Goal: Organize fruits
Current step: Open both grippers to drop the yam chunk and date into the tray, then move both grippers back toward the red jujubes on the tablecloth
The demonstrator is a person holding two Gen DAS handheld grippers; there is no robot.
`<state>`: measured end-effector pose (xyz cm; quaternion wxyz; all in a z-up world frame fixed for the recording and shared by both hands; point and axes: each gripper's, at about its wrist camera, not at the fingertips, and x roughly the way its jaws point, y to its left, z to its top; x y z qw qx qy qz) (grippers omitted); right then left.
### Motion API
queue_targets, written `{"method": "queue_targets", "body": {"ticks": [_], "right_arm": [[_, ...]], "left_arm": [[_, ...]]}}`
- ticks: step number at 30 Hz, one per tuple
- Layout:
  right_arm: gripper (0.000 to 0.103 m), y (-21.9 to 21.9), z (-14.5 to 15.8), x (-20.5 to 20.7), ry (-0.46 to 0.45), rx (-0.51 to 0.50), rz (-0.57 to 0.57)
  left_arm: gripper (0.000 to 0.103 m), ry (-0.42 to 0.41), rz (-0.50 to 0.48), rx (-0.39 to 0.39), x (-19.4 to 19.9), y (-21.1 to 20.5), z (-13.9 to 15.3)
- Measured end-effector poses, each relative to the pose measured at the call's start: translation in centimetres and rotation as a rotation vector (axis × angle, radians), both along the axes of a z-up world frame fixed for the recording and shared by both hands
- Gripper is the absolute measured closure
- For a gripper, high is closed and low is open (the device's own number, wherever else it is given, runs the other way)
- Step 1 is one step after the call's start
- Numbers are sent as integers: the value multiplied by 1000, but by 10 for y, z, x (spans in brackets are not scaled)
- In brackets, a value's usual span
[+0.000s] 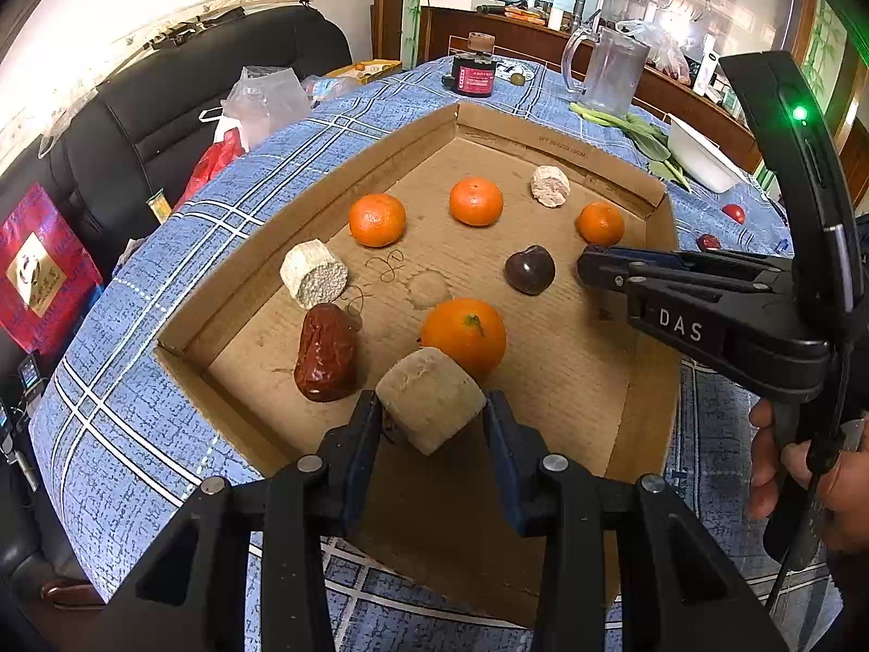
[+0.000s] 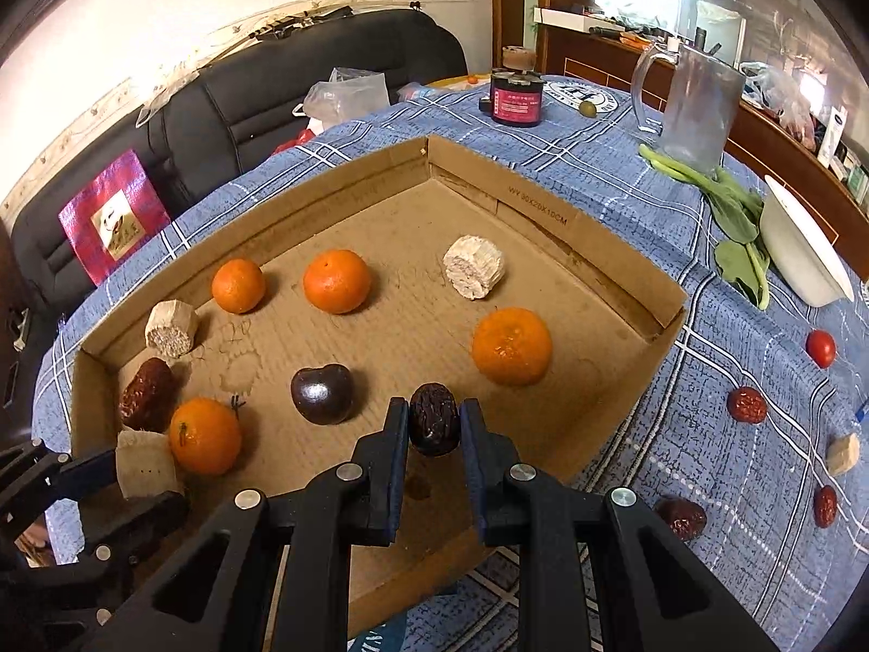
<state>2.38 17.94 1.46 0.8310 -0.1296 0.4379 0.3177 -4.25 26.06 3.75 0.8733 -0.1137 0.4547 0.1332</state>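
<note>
A shallow cardboard box point(image 1: 304, 206) point(image 2: 543, 206) lies on the blue plaid tablecloth. Inside it are several oranges point(image 1: 467, 334) point(image 2: 510, 345), pale cane chunks point(image 1: 314, 273) point(image 2: 473, 266), a red date point(image 1: 326, 353) point(image 2: 148, 394) and a dark plum point(image 1: 529, 269) point(image 2: 321, 394). My left gripper point(image 1: 433, 407) is shut on a pale cane chunk point(image 1: 429, 396) point(image 2: 145, 462) over the box's near edge. My right gripper point(image 2: 434, 418) is shut on a dark date point(image 2: 433, 426) above the box's near side; it also shows in the left wrist view point(image 1: 589, 266).
Outside the box on the right lie several red dates point(image 2: 747, 405), a cane chunk point(image 2: 842, 453) and a small tomato point(image 2: 820, 348). A white bowl point(image 2: 804, 250), greens point(image 2: 728, 206), a glass jug point(image 2: 695, 108) and a dark jar point(image 2: 516, 98) stand beyond. A black sofa point(image 2: 271, 108) is left.
</note>
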Motion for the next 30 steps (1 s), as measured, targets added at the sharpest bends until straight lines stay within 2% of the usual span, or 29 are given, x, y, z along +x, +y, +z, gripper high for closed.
{"method": "queue_targets", "body": {"ticks": [3, 8, 12, 18, 21, 25, 30], "right_arm": [[81, 1, 0, 0, 0, -8, 5], [69, -1, 2, -2, -12, -5, 7], [68, -6, 3, -2, -13, -3, -7], [68, -17, 15, -8, -23, 24, -28], [68, -28, 25, -15, -22, 55, -40], [68, -51, 33, -27, -27, 70, -65], [60, -98, 36, -41, -24, 91, -133]], "left_arm": [[65, 4, 0, 1, 0, 0, 0], [65, 12, -5, 15, -1, -2, 0], [54, 6, 4, 35, -5, -4, 3], [49, -17, 13, 72, -11, -8, 14], [42, -38, 18, 111, -14, -13, 23], [41, -58, 10, 128, -13, -23, 32], [40, -66, -39, 134, -3, -52, 37]]}}
